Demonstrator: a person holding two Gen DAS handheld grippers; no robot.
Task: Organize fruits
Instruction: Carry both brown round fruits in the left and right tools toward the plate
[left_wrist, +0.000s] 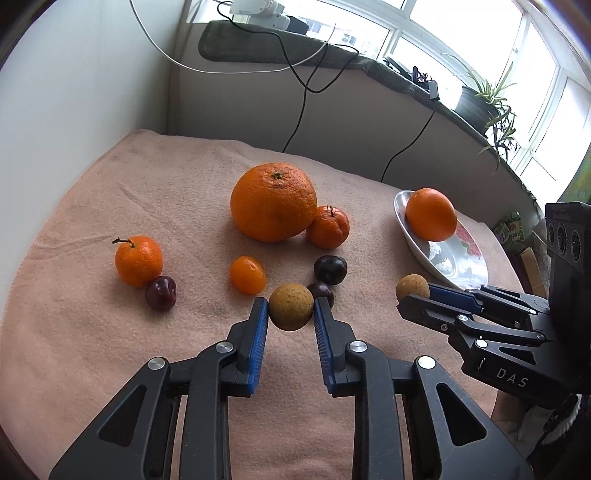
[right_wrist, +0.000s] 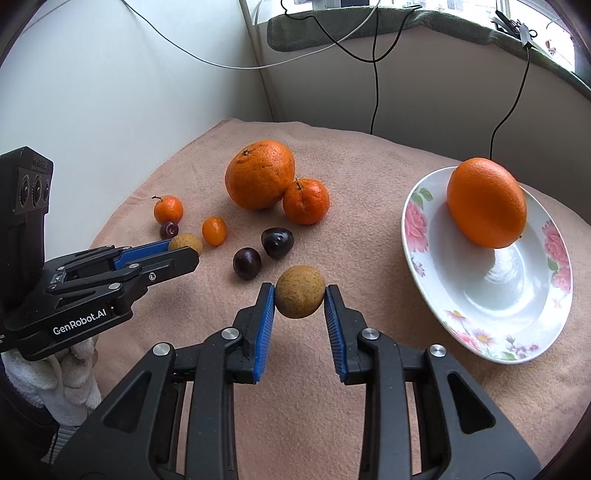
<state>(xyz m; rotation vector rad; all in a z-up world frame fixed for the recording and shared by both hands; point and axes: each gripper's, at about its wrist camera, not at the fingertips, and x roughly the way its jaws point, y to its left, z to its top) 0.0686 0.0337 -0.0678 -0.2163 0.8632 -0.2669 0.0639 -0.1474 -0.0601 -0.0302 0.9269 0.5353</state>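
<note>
Blue pads of left hand-held gripper (left_wrist: 291, 314) clamped on a brown fruit (left_wrist: 290, 306), right hand-held gripper (right_wrist: 300, 297) likewise on another brown fruit (right_wrist: 300, 291), both above the tabletop (right_wrist: 369, 177) middle, near plate (right_wrist: 480, 295).

- A white wall (left_wrist: 74, 81) stands at ten o'clock of the left wrist view.
- A peach towel (left_wrist: 122, 192) covers the counter.
- A windowsill under a green mat (left_wrist: 258, 40) runs behind the counter.
- Bright windows (left_wrist: 480, 33) fill one to two o'clock.
- A potted plant (left_wrist: 480, 103) sits on the sill at two o'clock.
- Black cables (left_wrist: 299, 107) and a white cable (left_wrist: 166, 55) hang down the wall.
</note>
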